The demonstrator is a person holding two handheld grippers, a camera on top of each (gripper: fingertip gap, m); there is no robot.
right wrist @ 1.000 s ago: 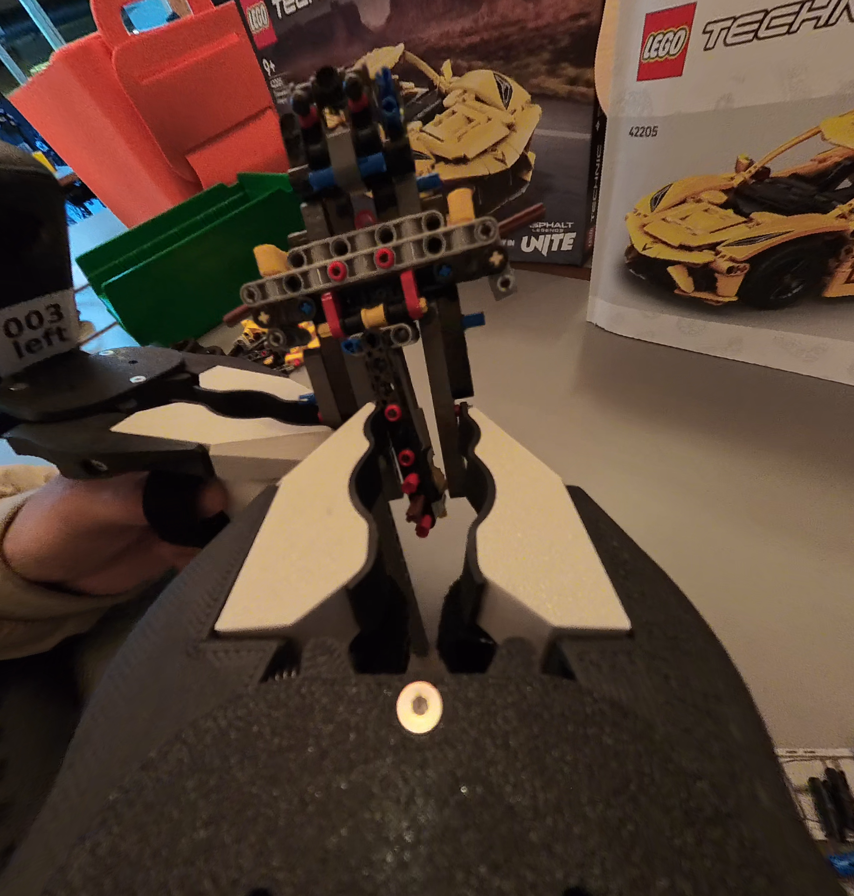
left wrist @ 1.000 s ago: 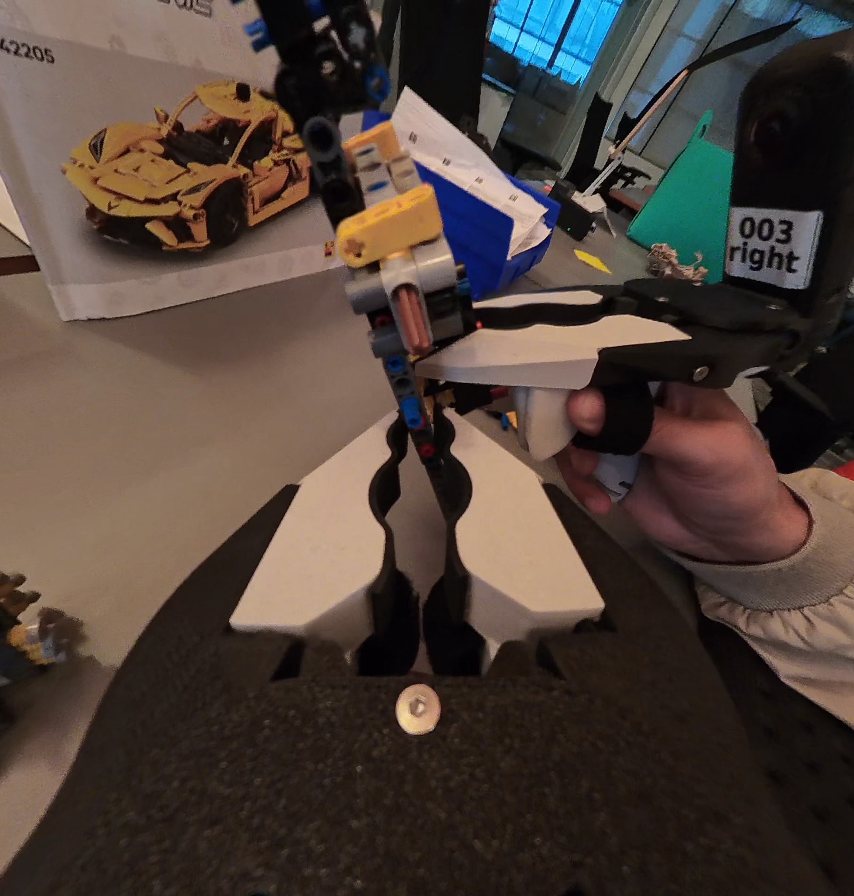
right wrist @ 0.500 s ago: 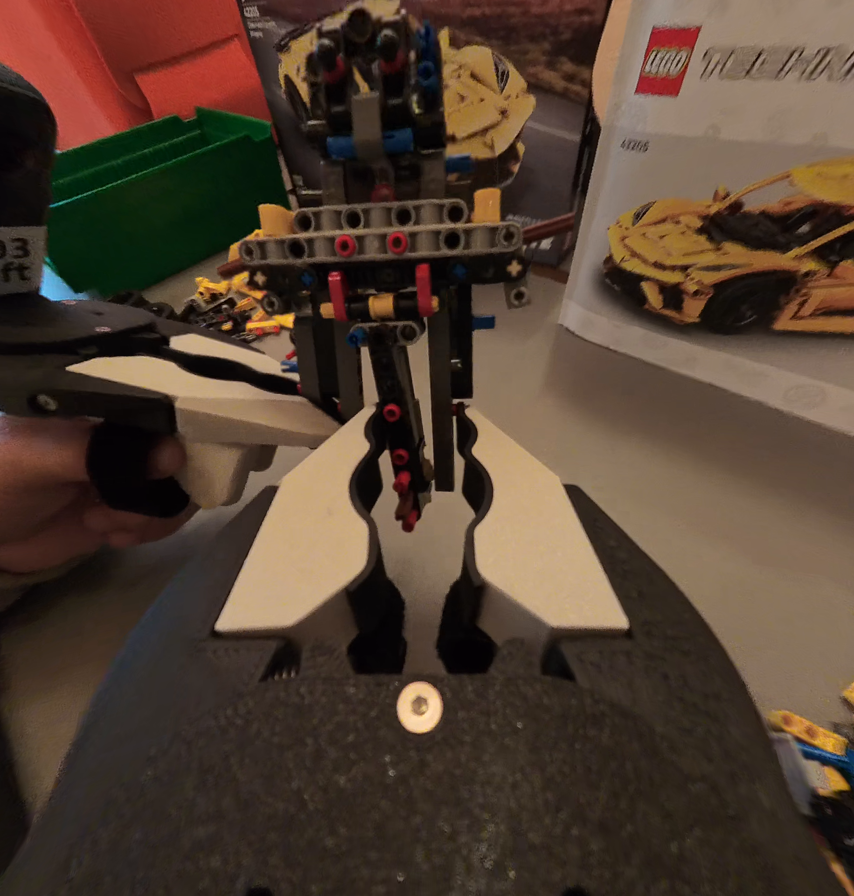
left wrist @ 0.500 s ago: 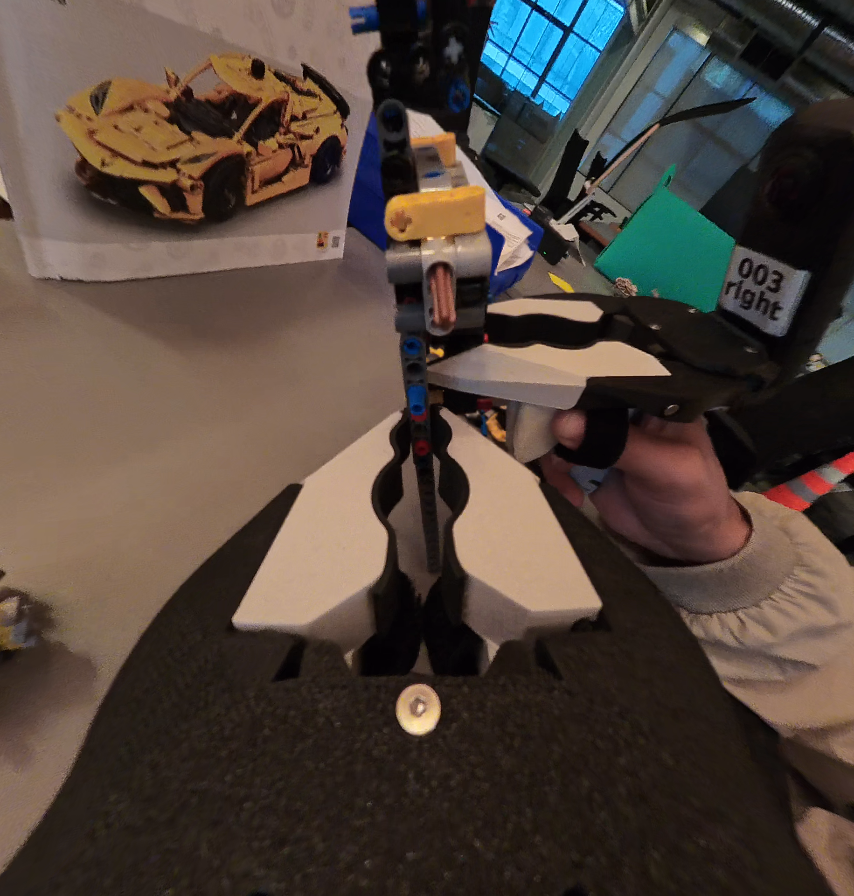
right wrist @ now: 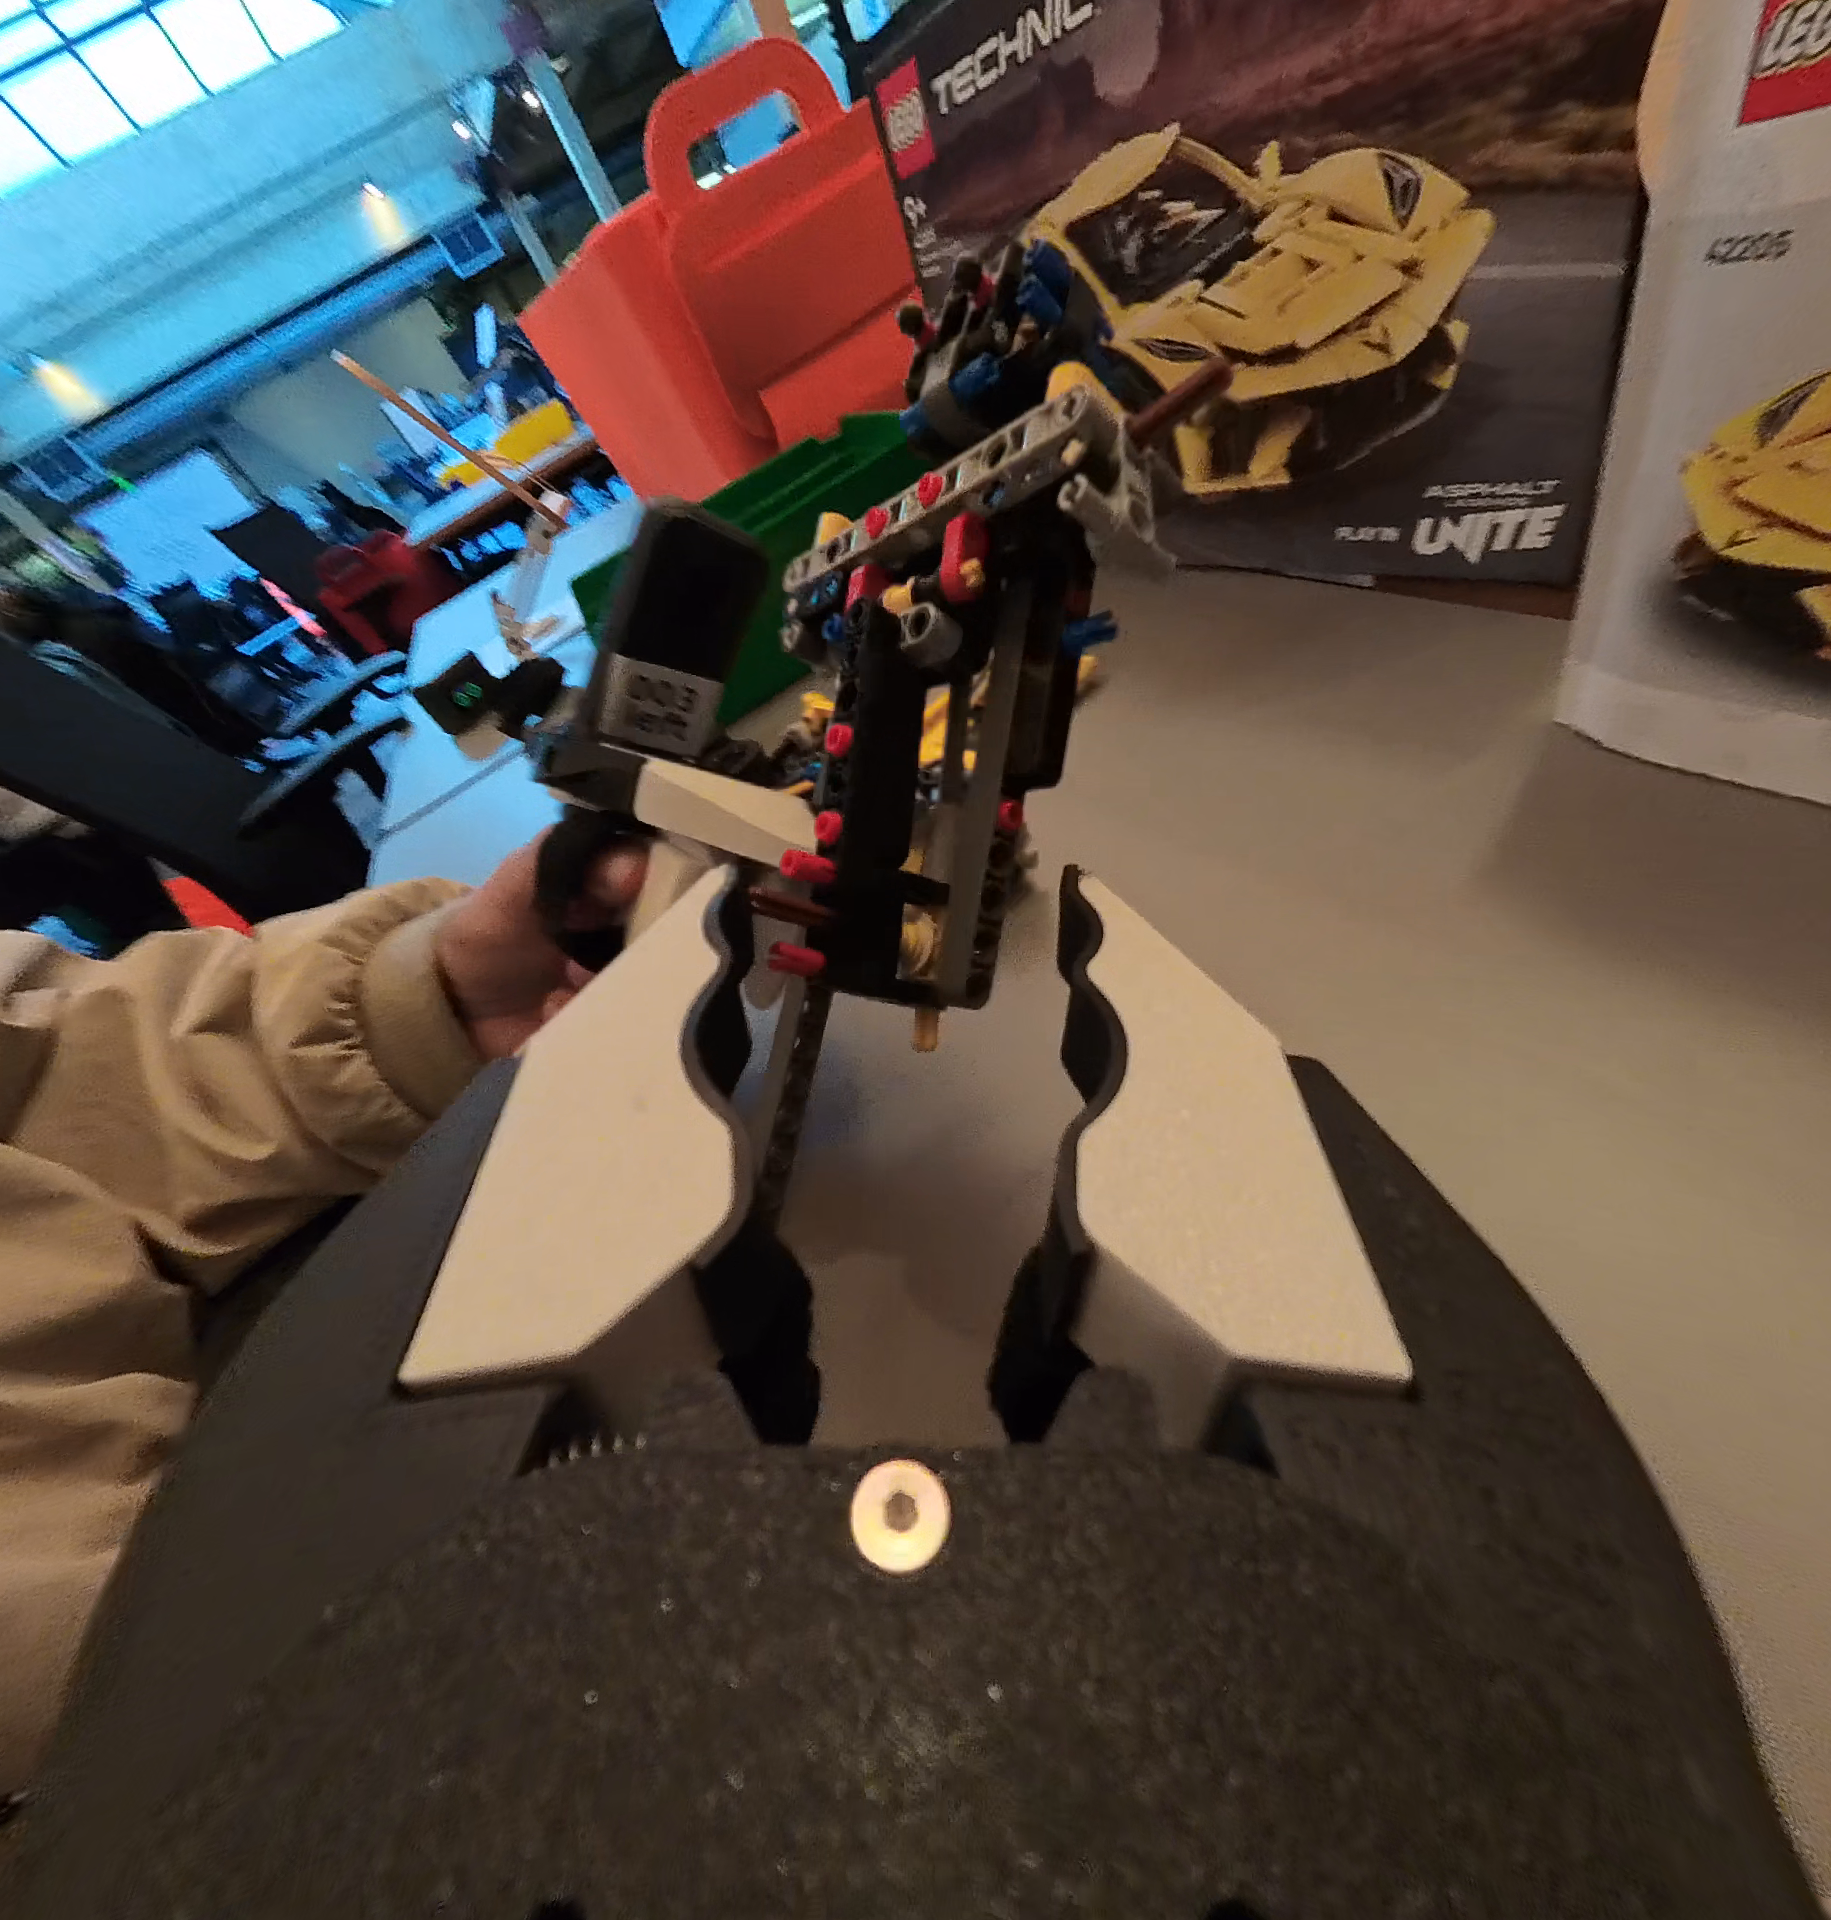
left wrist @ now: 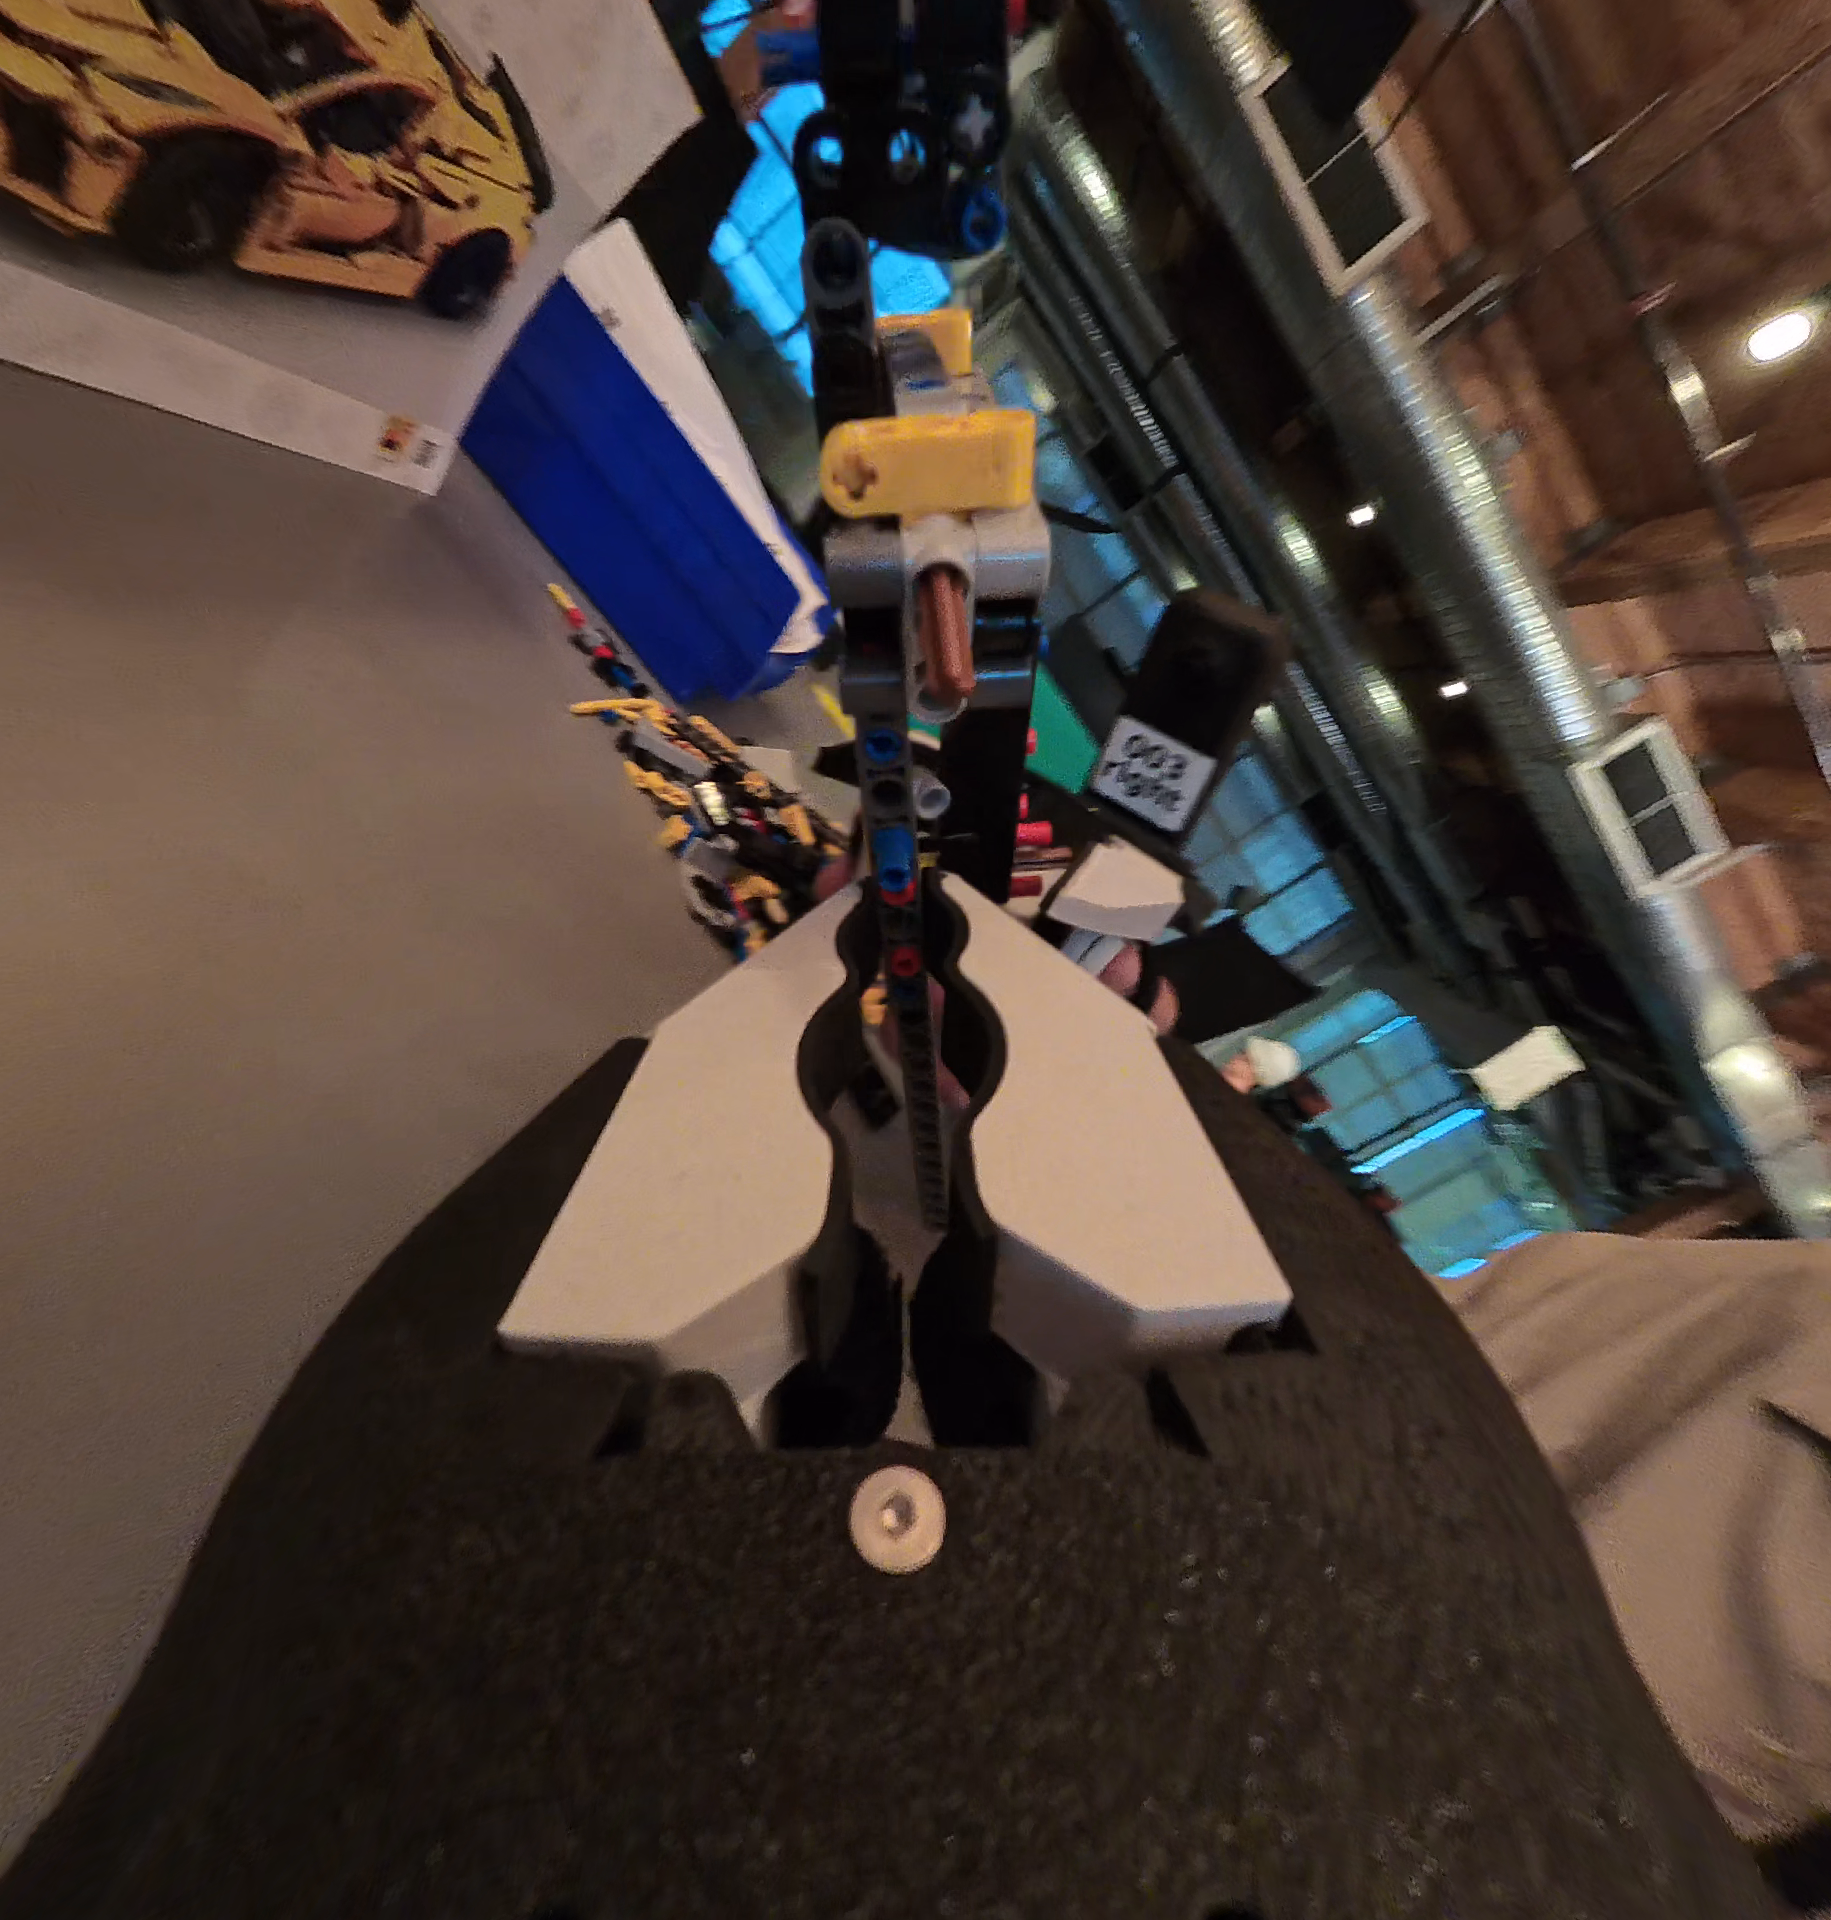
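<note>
Clamping the brick assembly (left wrist: 906, 997), left gripper (left wrist: 906, 935) jaws sit narrow; right gripper (right wrist: 895, 935) jaws gape wide.

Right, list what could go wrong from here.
1. The left claw pinches only a thin black beam of the brick model; the top-heavy build could twist or slip.
2. The right claw is open, giving no second hold.
3. If dropped onto the table, pieces may pop off.

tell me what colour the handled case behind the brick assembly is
Orange-red. The handled case shows best in the right wrist view, standing behind the brick assembly.
</note>
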